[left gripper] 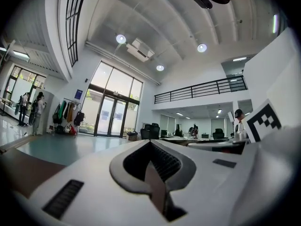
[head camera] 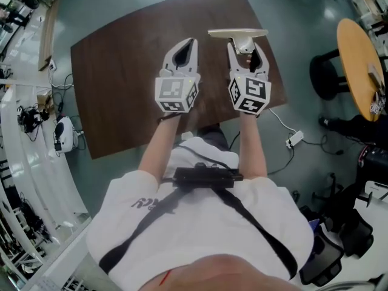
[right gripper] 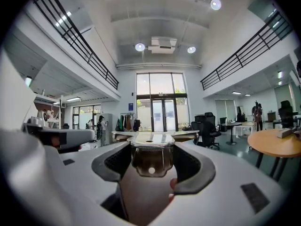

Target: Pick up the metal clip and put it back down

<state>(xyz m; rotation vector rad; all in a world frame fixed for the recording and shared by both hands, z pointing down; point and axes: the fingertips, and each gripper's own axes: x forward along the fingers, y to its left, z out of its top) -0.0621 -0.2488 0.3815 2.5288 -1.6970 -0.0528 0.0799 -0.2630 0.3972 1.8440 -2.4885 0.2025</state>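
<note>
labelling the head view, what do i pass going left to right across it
white device on the floor → left gripper → right gripper holding the metal clip → white power strip → black stool → round wooden table

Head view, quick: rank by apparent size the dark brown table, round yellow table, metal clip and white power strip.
1. dark brown table
2. round yellow table
3. metal clip
4. white power strip; it lies on the floor, farther from the camera, so its true size against the clip is unsure.
</note>
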